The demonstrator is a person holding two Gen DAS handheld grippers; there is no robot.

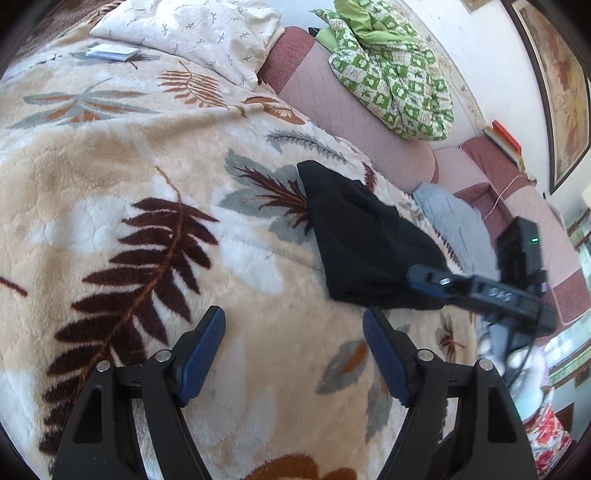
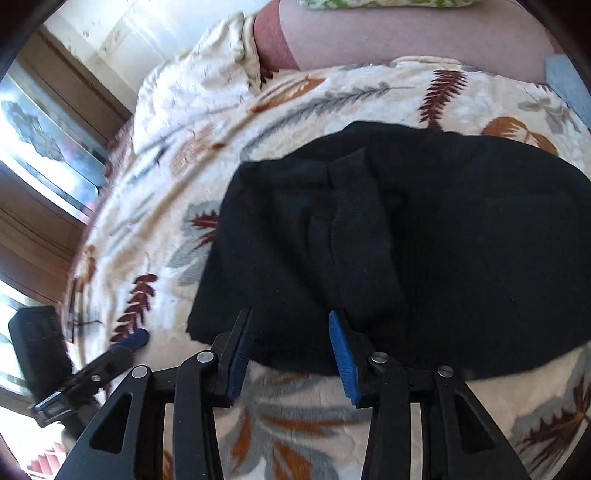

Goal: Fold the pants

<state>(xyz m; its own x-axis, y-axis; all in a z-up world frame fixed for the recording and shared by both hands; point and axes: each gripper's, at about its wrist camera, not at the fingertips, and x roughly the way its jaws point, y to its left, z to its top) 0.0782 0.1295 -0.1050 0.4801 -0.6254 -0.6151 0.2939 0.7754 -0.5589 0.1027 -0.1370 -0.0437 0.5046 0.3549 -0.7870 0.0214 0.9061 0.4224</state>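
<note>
The black pants (image 1: 362, 236) lie folded into a compact bundle on the leaf-patterned blanket (image 1: 110, 166). In the right wrist view the pants (image 2: 406, 240) fill the middle, with a folded flap on top. My right gripper (image 2: 290, 321) stands partly open at their near edge; its fingertips straddle the hem and the pads do not press on it. From the left wrist view the right gripper (image 1: 428, 280) reaches in from the right to that edge. My left gripper (image 1: 293, 317) is wide open over bare blanket, just short of the pants, with nothing between its fingers. One of its blue fingertips (image 2: 129, 341) shows at the lower left.
A cream pillow (image 1: 192, 33) and a small booklet (image 1: 110, 52) lie at the far end of the blanket. A green patterned quilt (image 1: 391, 74) rests on the pink cushioned back (image 1: 332, 99). A grey folded cloth (image 1: 454, 221) sits beyond the pants. Windows (image 2: 44, 147) are on the left.
</note>
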